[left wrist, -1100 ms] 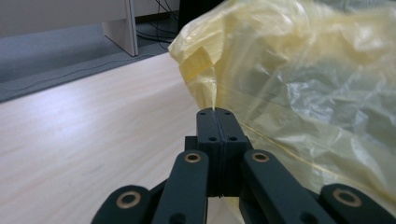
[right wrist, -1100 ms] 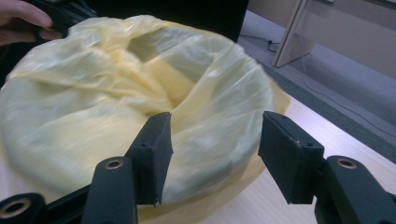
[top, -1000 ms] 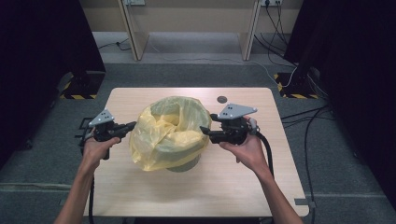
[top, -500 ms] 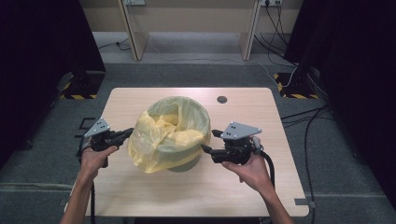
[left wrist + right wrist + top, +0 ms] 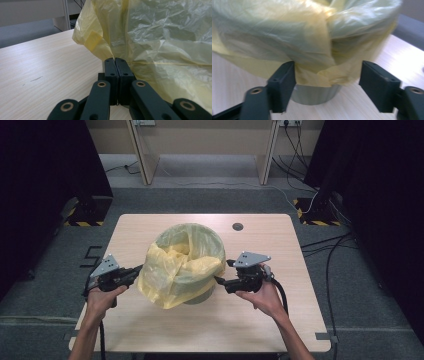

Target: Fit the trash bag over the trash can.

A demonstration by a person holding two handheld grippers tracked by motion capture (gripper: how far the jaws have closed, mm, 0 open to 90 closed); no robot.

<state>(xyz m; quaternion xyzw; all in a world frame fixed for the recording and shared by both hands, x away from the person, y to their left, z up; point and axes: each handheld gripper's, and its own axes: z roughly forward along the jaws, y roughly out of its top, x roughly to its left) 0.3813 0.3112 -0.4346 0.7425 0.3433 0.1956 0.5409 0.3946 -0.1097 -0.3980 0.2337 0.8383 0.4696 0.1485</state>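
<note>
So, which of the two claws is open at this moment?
The right claw is open: its jaws stand wide apart before the yellow bag over the bin. The left claw has its jaws pressed together at the bag's edge.

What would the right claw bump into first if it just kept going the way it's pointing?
Most likely the yellow bag draped over the bin. The right claw points at it with jaws open, the bag's hanging edge right between them. The bin wall sits just behind, though depth is hard to judge.
</note>
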